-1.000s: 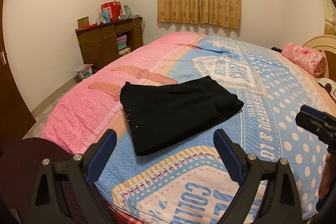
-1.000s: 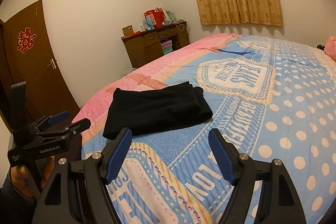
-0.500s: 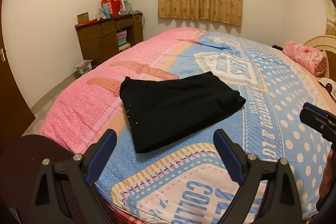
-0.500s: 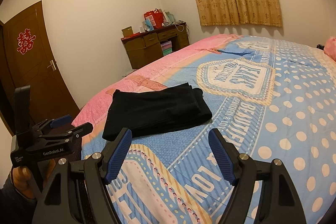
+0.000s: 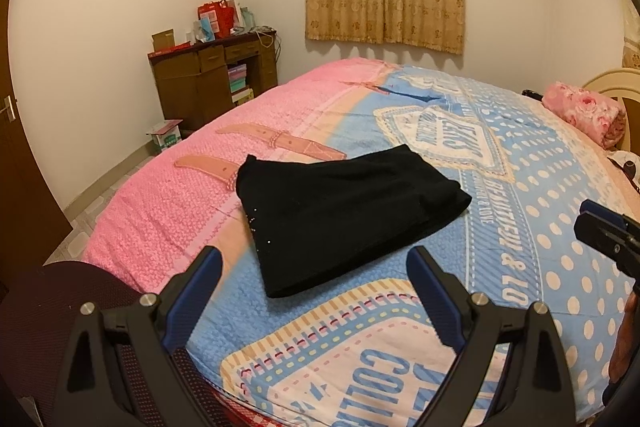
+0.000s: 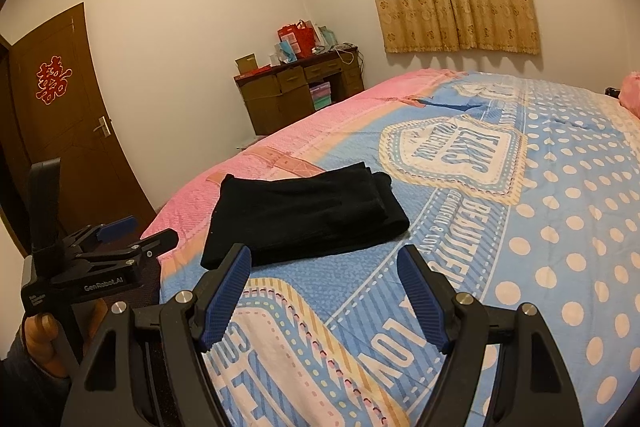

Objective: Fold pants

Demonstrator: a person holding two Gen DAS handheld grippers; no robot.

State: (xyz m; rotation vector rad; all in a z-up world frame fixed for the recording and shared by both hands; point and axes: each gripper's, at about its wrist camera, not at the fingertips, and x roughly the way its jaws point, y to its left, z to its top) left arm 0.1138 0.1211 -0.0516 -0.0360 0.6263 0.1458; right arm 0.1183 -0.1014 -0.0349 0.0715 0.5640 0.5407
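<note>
The black pants point(image 5: 344, 215) lie folded into a flat rectangle on the bed, also seen in the right wrist view point(image 6: 304, 215). My left gripper point(image 5: 316, 267) is open and empty, held above the bed's near edge, short of the pants. My right gripper point(image 6: 324, 263) is open and empty, also short of the pants. The left gripper shows from the side in the right wrist view point(image 6: 136, 239). The right gripper's tip shows at the right edge of the left wrist view point(image 5: 600, 227).
The bed point(image 5: 540, 211) has a pink and blue printed cover. A pink rolled blanket point(image 5: 584, 111) lies by the headboard. A brown desk point(image 5: 212, 83) with clutter stands against the far wall. A dark chair point(image 5: 44, 311) is at lower left. A brown door point(image 6: 60, 115) is left.
Both grippers have drifted slightly back and up from the pants. The pants have not moved.
</note>
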